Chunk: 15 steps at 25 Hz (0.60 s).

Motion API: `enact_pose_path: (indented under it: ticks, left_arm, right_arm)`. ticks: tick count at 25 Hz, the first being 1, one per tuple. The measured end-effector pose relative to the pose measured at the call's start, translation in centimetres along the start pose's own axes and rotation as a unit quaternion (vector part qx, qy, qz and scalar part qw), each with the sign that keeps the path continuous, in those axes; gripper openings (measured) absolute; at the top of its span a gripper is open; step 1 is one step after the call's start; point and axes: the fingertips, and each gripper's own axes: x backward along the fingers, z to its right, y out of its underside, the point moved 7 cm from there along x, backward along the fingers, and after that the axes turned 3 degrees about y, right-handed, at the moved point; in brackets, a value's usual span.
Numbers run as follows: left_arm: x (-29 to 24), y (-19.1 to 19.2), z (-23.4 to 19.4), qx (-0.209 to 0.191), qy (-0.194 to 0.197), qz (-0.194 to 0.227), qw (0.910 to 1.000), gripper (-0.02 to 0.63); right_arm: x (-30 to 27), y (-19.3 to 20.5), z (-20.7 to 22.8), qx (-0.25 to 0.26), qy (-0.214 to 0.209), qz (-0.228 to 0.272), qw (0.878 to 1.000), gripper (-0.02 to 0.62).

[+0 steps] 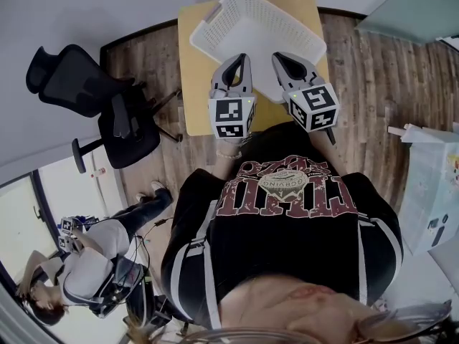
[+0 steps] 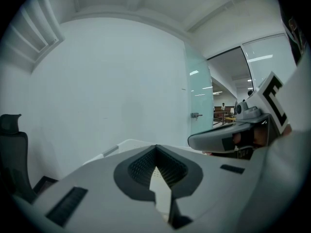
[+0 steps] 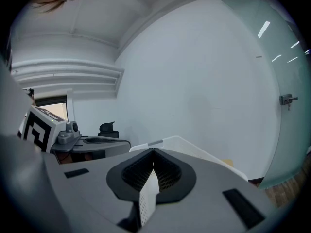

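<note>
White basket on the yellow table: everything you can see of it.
The white basket looks plastic: rectangular, rounded corners, floor and walls perforated in a fine grid, nothing visible inside. It sits skewed over the yellow table. The left gripper and right gripper each clamp its near wall; perforated wall shows between the right jaws.

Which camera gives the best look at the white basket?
The head view: nearly all the white basket shows, over the yellow table. Each gripper view shows only a sliver between its jaws and some rim.
</note>
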Motion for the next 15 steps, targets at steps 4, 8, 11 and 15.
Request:
enact_pose_path:
  ticks: [4, 8, 11, 15]
  left_arm:
    - [-0.4, -0.1, 0.2, 0.0, 0.008, 0.001, 1.0, 0.048]
    - [-0.6, -0.2, 0.8, 0.003, 0.014, 0.0, 0.9999, 0.048]
    - [-0.8, -0.3, 1.2, 0.003, 0.018, 0.0, 0.9998, 0.048]
    - [-1.0, -0.4, 1.5, 0.006, 0.021, 0.002, 0.9998, 0.048]
  right_arm:
    - [0.0, -0.1, 0.2, 0.004, 0.005, 0.001, 1.0, 0.018]
    - [0.3, -0.2, 0.5, 0.008, 0.01, 0.005, 1.0, 0.018]
    - [0.6, -0.2, 0.7, 0.009, 0.011, 0.007, 1.0, 0.017]
    - [0.7, -0.2, 0.8, 0.009, 0.012, 0.007, 1.0, 0.017]
